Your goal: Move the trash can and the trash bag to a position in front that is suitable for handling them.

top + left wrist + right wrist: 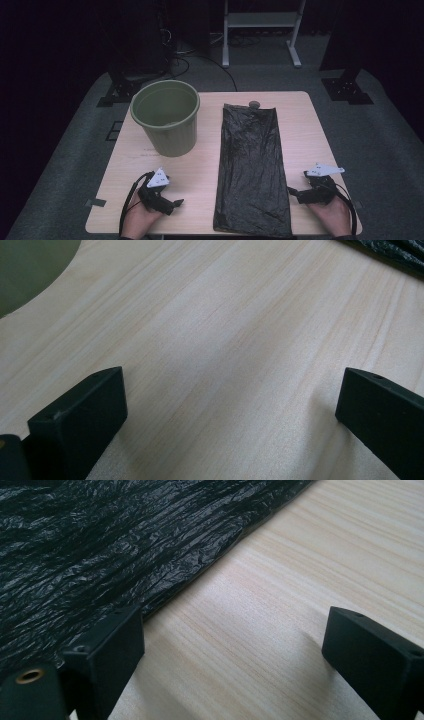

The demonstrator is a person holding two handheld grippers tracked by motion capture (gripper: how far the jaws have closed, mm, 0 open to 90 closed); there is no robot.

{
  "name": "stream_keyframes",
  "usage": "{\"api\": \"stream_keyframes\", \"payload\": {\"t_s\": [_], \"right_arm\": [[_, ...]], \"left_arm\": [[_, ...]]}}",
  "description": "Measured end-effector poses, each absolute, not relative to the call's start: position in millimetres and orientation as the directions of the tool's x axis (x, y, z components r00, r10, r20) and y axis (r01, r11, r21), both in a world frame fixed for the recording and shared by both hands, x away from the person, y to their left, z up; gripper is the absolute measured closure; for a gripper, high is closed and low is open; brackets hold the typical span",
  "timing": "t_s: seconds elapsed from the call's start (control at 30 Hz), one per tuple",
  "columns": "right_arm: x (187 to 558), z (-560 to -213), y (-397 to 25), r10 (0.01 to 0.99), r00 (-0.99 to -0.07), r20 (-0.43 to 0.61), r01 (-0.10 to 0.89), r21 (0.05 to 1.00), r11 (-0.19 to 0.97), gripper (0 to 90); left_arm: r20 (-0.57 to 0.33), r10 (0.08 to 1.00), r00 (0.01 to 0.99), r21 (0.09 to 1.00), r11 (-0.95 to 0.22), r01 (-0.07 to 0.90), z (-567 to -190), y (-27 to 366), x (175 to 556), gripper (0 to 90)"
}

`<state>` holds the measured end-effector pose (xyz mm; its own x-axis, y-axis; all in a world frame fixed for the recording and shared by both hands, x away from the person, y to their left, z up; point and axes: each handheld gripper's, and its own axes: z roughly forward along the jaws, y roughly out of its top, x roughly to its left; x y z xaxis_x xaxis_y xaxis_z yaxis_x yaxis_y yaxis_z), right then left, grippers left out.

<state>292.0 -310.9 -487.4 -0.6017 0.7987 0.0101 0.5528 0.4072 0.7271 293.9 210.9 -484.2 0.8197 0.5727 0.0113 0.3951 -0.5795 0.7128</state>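
Note:
A black plastic bag [252, 165] lies flat and stretched lengthwise down the middle-right of the wooden table [305, 125]. An olive green bucket [166, 117] stands upright and looks hollow at the table's left rear. My left gripper [176, 204] rests near the front left edge, open, jaws wide over bare wood [225, 355]. My right gripper [291, 191] rests at the front right, open, its left jaw right at the bag's edge [100, 560], nothing between the jaws.
A small round dark object [254, 104] sits at the bag's far end. Beyond the table stand a white frame [262, 30] and dark stands on grey carpet. Bare wood lies between bucket and bag.

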Motion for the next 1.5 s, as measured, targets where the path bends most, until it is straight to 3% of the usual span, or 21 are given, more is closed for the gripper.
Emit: {"api": "stream_keyframes", "payload": {"t_s": [0.17, 0.3, 0.33, 0.4, 0.43, 0.5, 0.93, 1.27, 1.33, 1.37, 1.43, 1.5], "right_arm": [[291.4, -486.7, -311.9, 0.800, -0.600, 0.010, 0.557, 0.723, 0.409, 10.1], [289.3, -484.2, -312.2, 0.808, -0.590, 0.012, 0.570, 0.715, 0.405, 15.9], [288.1, -482.1, -312.4, 0.810, -0.586, 0.018, 0.570, 0.719, 0.397, 29.5], [287.9, -481.2, -313.0, 0.805, -0.592, 0.032, 0.570, 0.722, 0.391, 34.8], [286.9, -480.3, -312.9, 0.812, -0.583, 0.030, 0.571, 0.726, 0.383, 46.6], [286.8, -480.2, -312.7, 0.813, -0.582, 0.020, 0.567, 0.727, 0.388, 49.4], [290.0, -473.3, -296.8, 0.785, -0.614, 0.085, 0.570, 0.735, 0.367, 52.1], [293.3, -477.4, -277.6, 0.765, -0.640, 0.076, 0.570, 0.715, 0.406, 55.5], [291.8, -477.0, -274.7, 0.760, -0.649, 0.040, 0.552, 0.713, 0.433, 66.3], [291.8, -477.0, -274.7, 0.760, -0.649, 0.040, 0.552, 0.713, 0.433, 66.3], [290.9, -476.4, -273.8, 0.761, -0.649, 0.026, 0.549, 0.709, 0.443, 74.7], [291.1, -476.4, -276.0, 0.749, -0.662, 0.040, 0.549, 0.707, 0.447, 90.0]], "left_arm": [[0.011, 0.573, 0.820, 0.713, -0.579, 0.395, -484.1, 210.9, 294.0, 0.0], [0.011, 0.573, 0.820, 0.713, -0.579, 0.395, -484.1, 210.9, 294.0, 0.0], [0.011, 0.573, 0.820, 0.713, -0.579, 0.395, -484.1, 210.9, 294.0, 0.0], [0.011, 0.573, 0.819, 0.713, -0.579, 0.395, -484.1, 210.9, 294.0, 0.0], [0.011, 0.573, 0.819, 0.713, -0.579, 0.396, -484.1, 210.9, 294.0, 0.0], [0.011, 0.573, 0.819, 0.713, -0.579, 0.395, -484.2, 210.9, 294.0, 0.0], [0.013, 0.578, 0.816, 0.711, -0.579, 0.399, -484.0, 210.9, 294.5, 0.0], [0.013, 0.579, 0.815, 0.711, -0.578, 0.399, -484.0, 210.8, 294.6, 0.0], [0.013, 0.580, 0.814, 0.712, -0.577, 0.400, -484.0, 210.7, 295.0, 0.0], [0.012, 0.581, 0.814, 0.711, -0.577, 0.401, -484.0, 210.6, 295.1, 0.0], [0.013, 0.582, 0.813, 0.711, -0.577, 0.402, -484.0, 210.6, 295.1, 0.0], [0.013, 0.581, 0.813, 0.711, -0.577, 0.402, -484.0, 210.6, 295.1, 0.0]]}}
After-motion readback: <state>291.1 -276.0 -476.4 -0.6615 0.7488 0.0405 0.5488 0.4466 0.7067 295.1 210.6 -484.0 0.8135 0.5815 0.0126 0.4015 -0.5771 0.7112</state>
